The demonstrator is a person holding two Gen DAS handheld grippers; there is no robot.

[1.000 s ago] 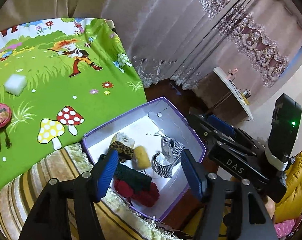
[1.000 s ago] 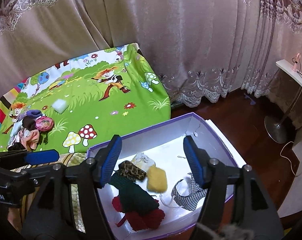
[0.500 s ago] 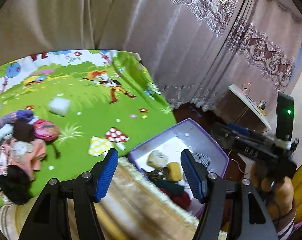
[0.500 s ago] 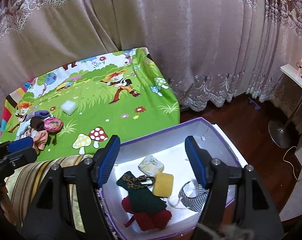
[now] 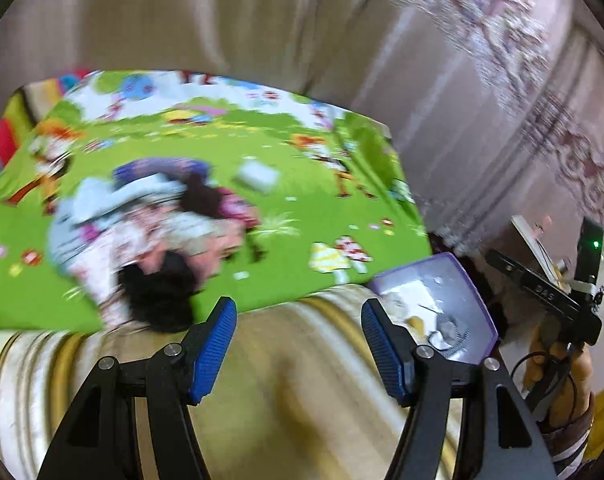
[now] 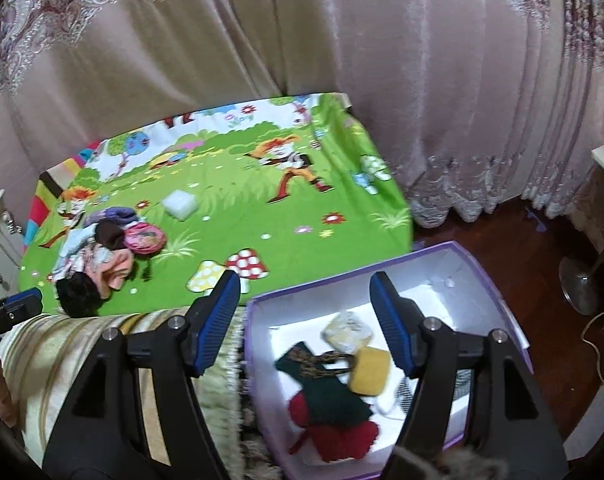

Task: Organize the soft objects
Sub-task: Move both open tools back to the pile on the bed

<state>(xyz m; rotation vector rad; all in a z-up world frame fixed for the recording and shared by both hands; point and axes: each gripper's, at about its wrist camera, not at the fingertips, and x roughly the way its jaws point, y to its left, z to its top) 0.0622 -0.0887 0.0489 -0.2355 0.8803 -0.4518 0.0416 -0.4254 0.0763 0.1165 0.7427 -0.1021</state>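
In the right wrist view, the right gripper (image 6: 304, 320) is nearest, its blue fingers (image 6: 217, 322) spread wide with nothing between them, hanging over the near edge of the purple-rimmed box (image 6: 498, 294) at about 5 o'clock. Inside the box lie a red knitted piece (image 6: 342, 436), a dark green piece (image 6: 326, 392) over it, a yellow sponge (image 6: 369, 366) just beside that, a pale crumpled item (image 6: 346, 332) behind, and a checked cloth (image 6: 402, 390) partly hidden by the right finger. At 7 o'clock a striped beige cover (image 6: 61, 344) runs along the front. Beyond it spreads the green cartoon mat (image 6: 229, 200), with the pile of soft objects (image 6: 101, 252) at 9 o'clock and a white foam block (image 6: 179, 204) apart from it, toward 11 o'clock. Curtains (image 6: 302, 28) hang farthest back. In the blurred left wrist view, the left gripper (image 5: 297, 336) is likewise wide open and empty above the striped cover, the pile lying just past it at 10 o'clock.
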